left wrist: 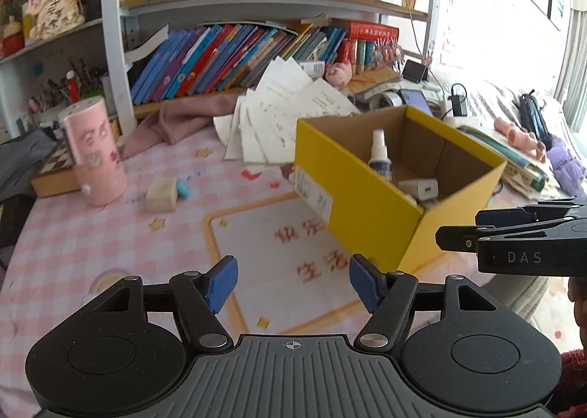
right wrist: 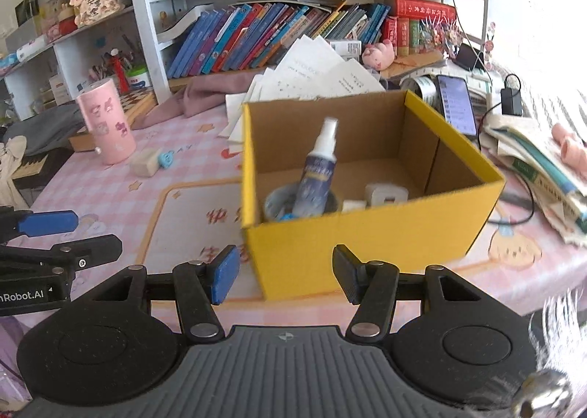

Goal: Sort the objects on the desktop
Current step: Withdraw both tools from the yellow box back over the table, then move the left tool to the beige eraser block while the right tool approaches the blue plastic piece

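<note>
A yellow cardboard box [left wrist: 370,220] [right wrist: 359,234] stands open on the pink checked tablecloth. Inside it a spray bottle [right wrist: 317,168] [left wrist: 379,156] leans in a small round tin [right wrist: 279,203], beside a white charger block [right wrist: 385,194] [left wrist: 420,189]. A cream block [left wrist: 161,194] [right wrist: 145,161] with a small blue toy [left wrist: 183,189] [right wrist: 167,158] lies left of the box. My left gripper [left wrist: 293,282] is open and empty above the printed mat. My right gripper [right wrist: 284,277] is open and empty, just before the box's near wall.
A pink cylinder [left wrist: 93,154] [right wrist: 108,121] stands at the left by a chessboard box [left wrist: 55,172]. Loose papers [left wrist: 286,113], pink cloth [left wrist: 176,121] and bookshelves lie behind. A phone [right wrist: 456,104], charger cable and stacked books [right wrist: 543,168] lie right of the box.
</note>
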Demonstrator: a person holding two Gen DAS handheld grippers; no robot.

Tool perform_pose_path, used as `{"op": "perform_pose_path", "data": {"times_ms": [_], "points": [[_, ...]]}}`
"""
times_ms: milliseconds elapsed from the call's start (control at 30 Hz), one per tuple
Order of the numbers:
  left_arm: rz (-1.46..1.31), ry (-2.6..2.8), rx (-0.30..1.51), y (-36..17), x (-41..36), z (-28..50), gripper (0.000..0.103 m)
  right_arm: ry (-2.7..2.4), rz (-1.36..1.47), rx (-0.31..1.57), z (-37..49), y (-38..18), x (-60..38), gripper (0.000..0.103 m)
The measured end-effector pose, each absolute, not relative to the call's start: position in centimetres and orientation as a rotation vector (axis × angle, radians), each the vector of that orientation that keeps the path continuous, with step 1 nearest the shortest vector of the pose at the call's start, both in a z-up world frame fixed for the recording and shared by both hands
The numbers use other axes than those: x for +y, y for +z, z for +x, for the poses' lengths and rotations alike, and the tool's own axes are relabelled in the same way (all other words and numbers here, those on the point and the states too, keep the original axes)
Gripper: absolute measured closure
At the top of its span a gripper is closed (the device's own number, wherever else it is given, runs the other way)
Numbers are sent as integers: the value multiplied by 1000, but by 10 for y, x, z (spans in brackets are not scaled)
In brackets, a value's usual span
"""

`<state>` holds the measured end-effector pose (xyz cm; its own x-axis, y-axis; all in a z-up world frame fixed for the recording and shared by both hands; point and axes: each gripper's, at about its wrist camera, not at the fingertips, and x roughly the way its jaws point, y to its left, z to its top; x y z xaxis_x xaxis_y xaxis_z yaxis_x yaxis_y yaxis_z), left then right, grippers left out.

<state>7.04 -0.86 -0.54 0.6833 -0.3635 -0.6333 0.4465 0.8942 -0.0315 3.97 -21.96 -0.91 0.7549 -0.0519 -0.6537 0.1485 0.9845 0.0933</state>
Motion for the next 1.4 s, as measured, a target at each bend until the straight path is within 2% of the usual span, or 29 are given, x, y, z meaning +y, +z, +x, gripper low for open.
{"op": "perform_pose_path", "data": {"times_ms": [333,400,433,833,1400], "points": [[155,-407,710,-10,35,46,31,-56,142,712,26,-14,-168,46],[161,-393,714,-11,42,42,20,-37,133,716,27,-14,-160,45],[162,-385,714,-12,46,40,20,-26,126,719,28,-14,-155,44],[119,-299,735,-14,84,30,17,75,63,749,37,-15,-113,42],[92,-235,779,-22,99,47,17,164,16,791,69,-22,-93,41]]}}
